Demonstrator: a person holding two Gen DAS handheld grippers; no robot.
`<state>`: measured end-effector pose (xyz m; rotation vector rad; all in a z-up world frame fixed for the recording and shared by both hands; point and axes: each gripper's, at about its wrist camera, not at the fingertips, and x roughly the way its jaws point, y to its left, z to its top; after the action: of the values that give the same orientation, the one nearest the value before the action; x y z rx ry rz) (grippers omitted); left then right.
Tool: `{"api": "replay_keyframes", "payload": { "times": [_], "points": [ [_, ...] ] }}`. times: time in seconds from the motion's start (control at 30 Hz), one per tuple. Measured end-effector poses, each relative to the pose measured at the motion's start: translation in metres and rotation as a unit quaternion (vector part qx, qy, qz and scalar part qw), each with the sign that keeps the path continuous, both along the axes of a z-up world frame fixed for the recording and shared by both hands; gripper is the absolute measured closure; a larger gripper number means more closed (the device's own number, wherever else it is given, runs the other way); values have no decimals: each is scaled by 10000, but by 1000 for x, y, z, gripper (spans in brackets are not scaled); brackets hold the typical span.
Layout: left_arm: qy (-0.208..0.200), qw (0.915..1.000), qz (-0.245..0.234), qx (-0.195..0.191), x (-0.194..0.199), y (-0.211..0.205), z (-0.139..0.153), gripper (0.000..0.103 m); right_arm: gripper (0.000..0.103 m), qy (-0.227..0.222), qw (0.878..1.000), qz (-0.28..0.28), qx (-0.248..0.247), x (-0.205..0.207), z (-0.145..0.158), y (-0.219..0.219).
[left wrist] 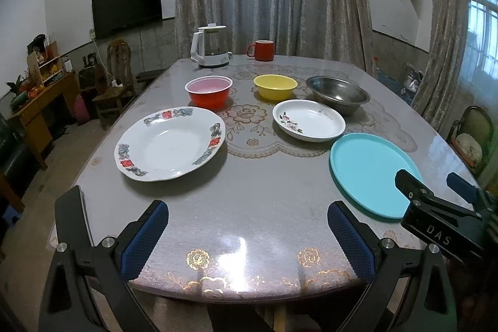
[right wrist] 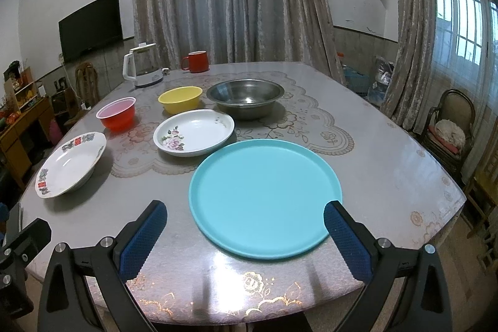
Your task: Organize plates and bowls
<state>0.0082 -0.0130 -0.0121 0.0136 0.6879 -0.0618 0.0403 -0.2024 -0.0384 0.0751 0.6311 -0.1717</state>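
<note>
Right wrist view puts the teal plate (right wrist: pixel 264 198) just ahead of our right gripper (right wrist: pixel 246 234), whose blue fingers (right wrist: pixel 141 238) stand wide apart and hold nothing; the plate's near rim lies between them, untouched. Beyond it sit the small flowered plate (right wrist: pixel 194 133), then the steel bowl (right wrist: pixel 246 97), yellow bowl (right wrist: pixel 180 98) and red bowl (right wrist: pixel 117 113) in a row, with the large patterned plate (right wrist: pixel 70 164) off to the left, all separate on the counter (right wrist: pixel 389 164). We judge no stacking has begun, so the task is at its first pick. Our left gripper (left wrist: pixel 249 238) is likewise spread open and empty, hovering over the bare near edge with the patterned plate ahead and to its left. The next move probably calls for sliding one finger under a plate rim, which is thin and lies flat, so the approach must be low. A kettle (left wrist: pixel 211 47) and red mug (left wrist: pixel 263 50) stand at the far end
</note>
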Motion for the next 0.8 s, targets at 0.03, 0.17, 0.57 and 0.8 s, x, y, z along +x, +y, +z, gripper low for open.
{"api": "replay_keyframes", "payload": {
  "times": [0.03,0.17,0.57,0.8],
  "points": [
    [-2,10000,-3,2,0,0,0,0,0,9,10000,1,0,1,0,0],
    [10,10000,5,10,0,-1,0,0,0,25,10000,5,10,1,0,-1],
    [52,10000,-48,-2,1,-2,-3,0,0,62,10000,-18,33,3,-1,0],
    [64,10000,-72,11,1,-3,-2,0,0,52,9999,30,100,1,-1,-1]
  ]
}}
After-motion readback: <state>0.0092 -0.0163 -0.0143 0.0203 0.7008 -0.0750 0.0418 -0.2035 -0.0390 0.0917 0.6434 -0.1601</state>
